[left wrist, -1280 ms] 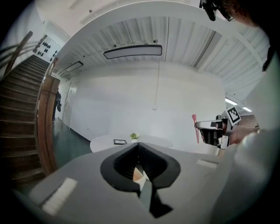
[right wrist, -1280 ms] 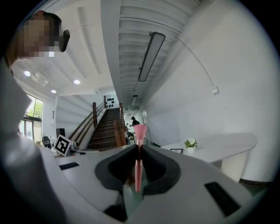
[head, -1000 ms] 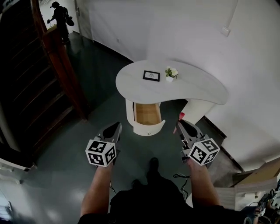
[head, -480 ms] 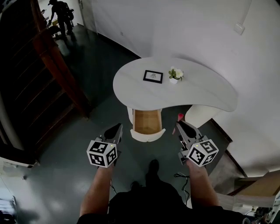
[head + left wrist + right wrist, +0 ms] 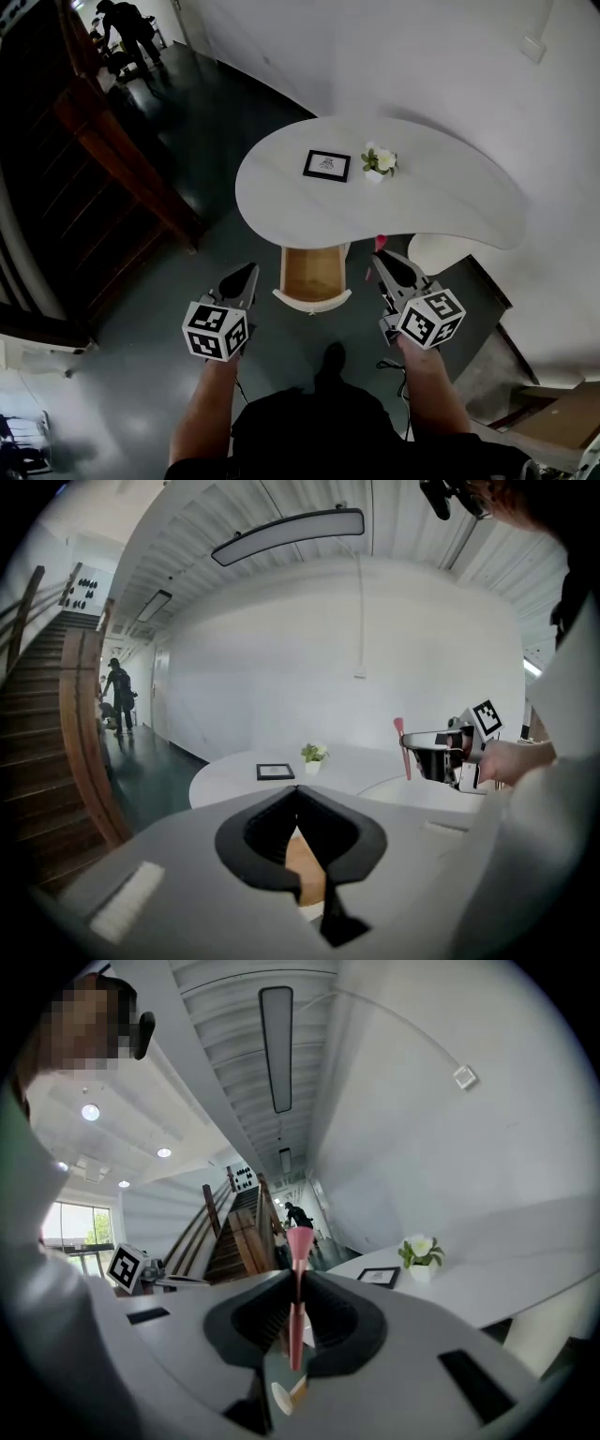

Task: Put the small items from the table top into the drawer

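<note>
Head view first: I see both grippers held low over the dark floor, short of the white table [image 5: 441, 202]. My left gripper [image 5: 247, 273] has its claw closed to a point with nothing in it; its own view shows the black pads meeting at the tip, and through the gap behind them only the wood of the drawer [image 5: 311, 270]. My right gripper [image 5: 381, 262] is clamped on a pink stick [image 5: 380, 243]. In the right gripper view that stick [image 5: 298, 1288] stands upright between the pads, its wider flat end poking past the tips.

The drawer is pulled out from under the table's near edge and lies between the two grippers, a little ahead of them. I can make out nothing inside it. On the table top a small black frame [image 5: 326, 165] lies flat, with a potted plant [image 5: 379, 162] just beside it on the right. Wooden stairs [image 5: 112, 159] run along the left, and a person [image 5: 127, 23] stands far off at the top left.
</note>
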Action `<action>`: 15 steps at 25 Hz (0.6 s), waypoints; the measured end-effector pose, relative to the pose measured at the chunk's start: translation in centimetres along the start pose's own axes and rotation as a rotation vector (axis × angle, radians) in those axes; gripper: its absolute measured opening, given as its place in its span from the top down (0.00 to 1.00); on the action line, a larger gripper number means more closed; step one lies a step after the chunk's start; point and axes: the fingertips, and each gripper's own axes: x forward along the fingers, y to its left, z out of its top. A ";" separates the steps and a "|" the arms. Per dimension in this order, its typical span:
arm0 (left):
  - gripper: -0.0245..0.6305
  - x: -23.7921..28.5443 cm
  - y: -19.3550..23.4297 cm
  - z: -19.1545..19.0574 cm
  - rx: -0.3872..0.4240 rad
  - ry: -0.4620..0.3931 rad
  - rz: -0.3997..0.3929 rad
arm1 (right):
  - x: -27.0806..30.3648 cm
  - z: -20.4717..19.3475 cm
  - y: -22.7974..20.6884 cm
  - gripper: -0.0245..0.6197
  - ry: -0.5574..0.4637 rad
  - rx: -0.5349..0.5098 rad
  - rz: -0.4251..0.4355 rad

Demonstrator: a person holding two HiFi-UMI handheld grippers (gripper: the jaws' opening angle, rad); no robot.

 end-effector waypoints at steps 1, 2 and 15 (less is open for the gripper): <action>0.95 0.1 0.1 0.1 -0.002 0.001 0.007 | 0.3 0.2 -0.4 0.88 0.003 -0.006 0.004; 0.95 0.3 0.2 0.1 -0.003 0.001 0.013 | 0.7 0.5 -0.8 0.88 0.004 -0.012 0.003; 0.95 1.4 4.5 -1.2 -0.057 -0.044 -0.033 | 5.4 -0.5 2.4 0.88 0.079 -0.071 -0.010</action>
